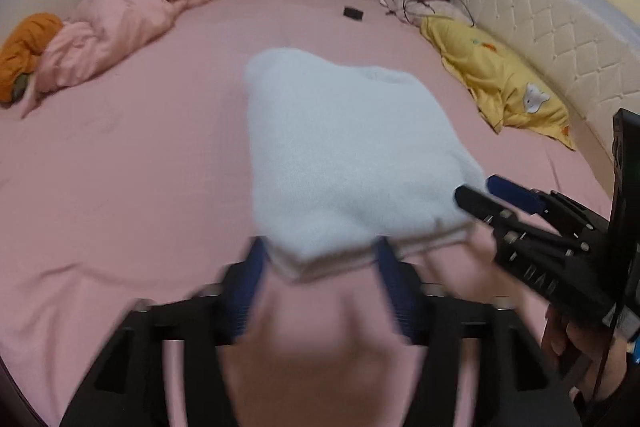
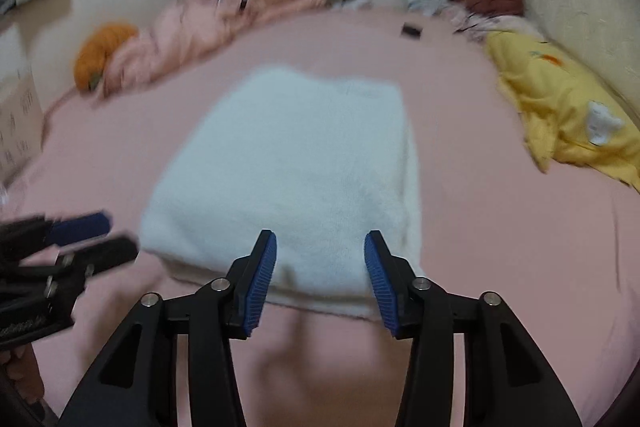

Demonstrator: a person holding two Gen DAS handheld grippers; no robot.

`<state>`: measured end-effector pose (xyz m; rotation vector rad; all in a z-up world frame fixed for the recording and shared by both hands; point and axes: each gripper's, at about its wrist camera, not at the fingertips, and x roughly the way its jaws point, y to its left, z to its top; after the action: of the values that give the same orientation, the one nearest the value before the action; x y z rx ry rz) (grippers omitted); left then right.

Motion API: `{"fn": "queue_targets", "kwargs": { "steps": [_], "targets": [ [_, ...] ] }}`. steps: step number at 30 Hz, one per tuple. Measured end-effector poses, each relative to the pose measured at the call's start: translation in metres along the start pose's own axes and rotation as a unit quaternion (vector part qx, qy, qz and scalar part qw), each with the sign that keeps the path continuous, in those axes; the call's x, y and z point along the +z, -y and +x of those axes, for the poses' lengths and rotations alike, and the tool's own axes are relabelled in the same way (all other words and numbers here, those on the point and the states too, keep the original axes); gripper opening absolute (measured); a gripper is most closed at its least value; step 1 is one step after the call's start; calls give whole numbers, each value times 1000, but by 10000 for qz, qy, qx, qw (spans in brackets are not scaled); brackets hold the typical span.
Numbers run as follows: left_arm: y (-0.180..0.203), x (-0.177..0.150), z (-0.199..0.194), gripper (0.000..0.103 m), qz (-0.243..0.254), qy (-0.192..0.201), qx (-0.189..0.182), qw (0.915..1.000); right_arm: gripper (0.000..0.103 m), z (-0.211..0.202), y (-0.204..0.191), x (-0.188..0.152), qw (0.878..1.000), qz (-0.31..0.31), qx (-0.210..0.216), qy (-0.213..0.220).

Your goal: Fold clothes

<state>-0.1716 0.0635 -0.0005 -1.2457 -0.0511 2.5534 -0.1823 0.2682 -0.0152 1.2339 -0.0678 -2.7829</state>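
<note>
Both tongs, left gripper (image 1: 320, 267) and right gripper (image 2: 320, 263), gape empty at six o'clock of a white fleece garment (image 2: 292, 171), already a layered rectangle on the pink bedsheet (image 2: 500, 247); folding looks nearly complete.

Home bedroom: pink-sheeted bed (image 1: 120, 167), padded headboard (image 1: 540, 27), rumpled duvet (image 1: 120, 15).

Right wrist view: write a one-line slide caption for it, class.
Open right gripper poised at the near edge of a folded white fleece garment on a pink bed sheet.
</note>
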Motion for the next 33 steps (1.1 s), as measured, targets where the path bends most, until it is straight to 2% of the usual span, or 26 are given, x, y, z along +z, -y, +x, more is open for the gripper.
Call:
{"fn": "queue_targets", "kwargs": {
  "steps": [2,4,6,11,13,18,23,26,33],
  "targets": [
    [-10,-17,-27,77,-20,135,-2,9999,85,-21,-3,-4,9997,115,-38,233],
    [-17,-37,-48,77,-60,156,23,9999,85,-42,-7,-10,9989,206,-73,409],
    [-23,-61,-66,77,-226,75,53,9997,85,-58,-17,-22,9990,198,-94,383],
    [-38,-126,-99,77,-1059,-81,-181,9942,85,-87,-37,-46,9988,55,-132,460],
    [-40,-136,-107,77,-1169,-148,-125,9930,85,-98,-45,-53,9985,-32,-148,526],
    [-20,-121,-138,77,-1048,167,-16,9944,85,-114,-52,-53,9977,-114,-116,660],
    [6,-107,-167,77,-932,524,-159,9941,85,-123,-43,-48,9969,38,-15,787],
    [24,-98,-162,77,-615,498,-52,9968,85,-124,-35,-45,9963,178,0,843],
    [53,-74,-138,77,-442,379,46,9983,85,-121,-15,-45,9943,417,-36,978]
  ]
}}
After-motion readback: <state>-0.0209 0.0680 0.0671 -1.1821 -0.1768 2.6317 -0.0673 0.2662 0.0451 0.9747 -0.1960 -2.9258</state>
